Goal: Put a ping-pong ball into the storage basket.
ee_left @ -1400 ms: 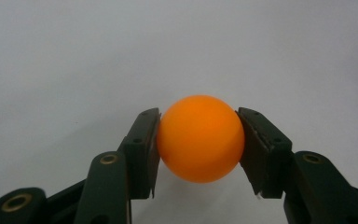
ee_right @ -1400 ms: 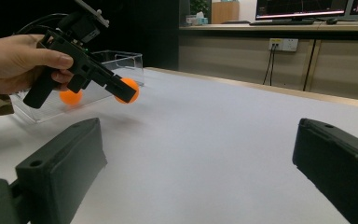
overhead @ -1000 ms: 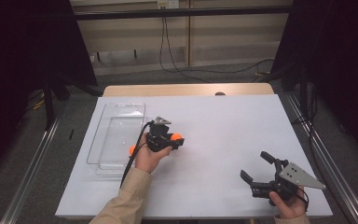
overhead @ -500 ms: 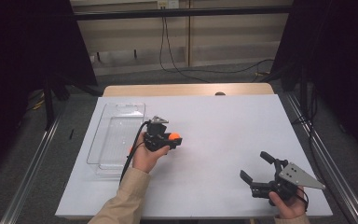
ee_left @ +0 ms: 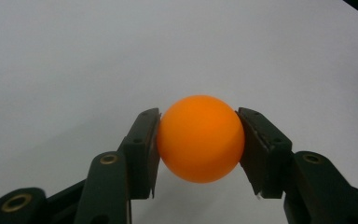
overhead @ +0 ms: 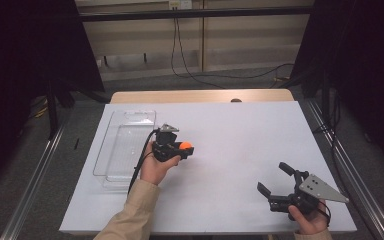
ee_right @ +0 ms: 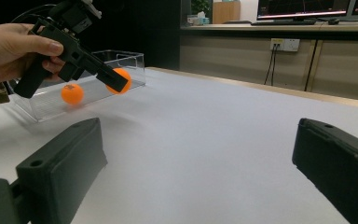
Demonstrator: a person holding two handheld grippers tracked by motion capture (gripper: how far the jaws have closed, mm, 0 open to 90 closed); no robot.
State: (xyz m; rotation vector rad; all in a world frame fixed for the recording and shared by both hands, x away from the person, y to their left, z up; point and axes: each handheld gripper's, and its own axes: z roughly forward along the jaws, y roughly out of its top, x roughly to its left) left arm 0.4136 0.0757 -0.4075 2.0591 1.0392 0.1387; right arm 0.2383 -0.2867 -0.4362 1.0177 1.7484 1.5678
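Held ball [ee_left: 200, 138]: plain orange sphere, smooth matte surface, no marking seen; clamped at its two sides between the pads of the left gripper [overhead: 179, 148].
Height: was off the white table [overhead: 230, 150], with a gap beneath it in the right gripper view.
Place: left-centre of the table, just right of the clear tray [overhead: 125, 145].
Second ball [ee_right: 72, 93]: orange, same look, with a small dark mark on top; lay inside the tray.
Relation: the two balls were near each other, apart, with the tray's clear wall between them.
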